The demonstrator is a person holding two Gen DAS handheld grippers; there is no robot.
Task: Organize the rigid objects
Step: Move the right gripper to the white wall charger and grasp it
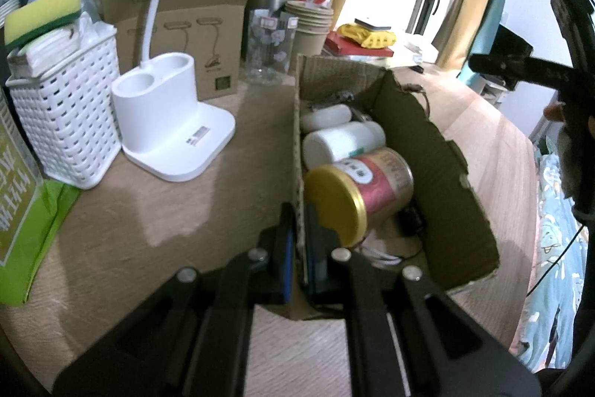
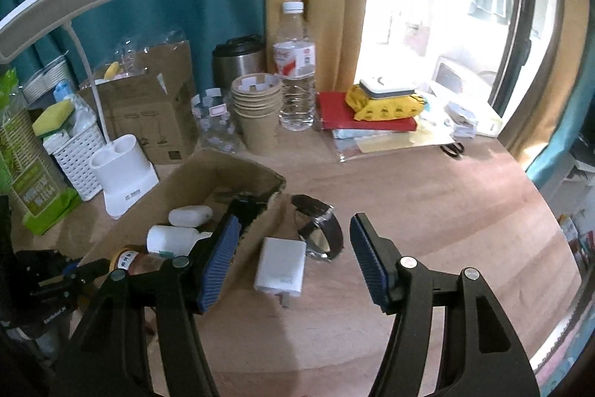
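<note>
Right now the left gripper (image 1: 299, 240) is clamped on the near wall of the cardboard box (image 1: 438, 151), one finger outside and one inside, apparently steadying it. Inside the box, at the centre of the left wrist view, lie a gold-lidded tin (image 1: 357, 192) on its side, a white bottle (image 1: 342, 142) just beyond it, and a smaller white container (image 1: 325, 118) further back.

The right gripper (image 2: 293, 257) hovers with its jaws wide apart and nothing between them. Below it, in the lower middle of the right wrist view, a white charger plug (image 2: 280, 266) lies flat on the wooden table (image 2: 427, 211), just outside the box wall, with a wristwatch (image 2: 321, 226) touching or nearly touching its far edge.

Judging from this, the packing step is partly done: two loose items remain outside. The next move probably calls for lowering the open fingers around the charger, closing across its narrow sides without catching the watch strap, then lifting it over the wall.
</note>
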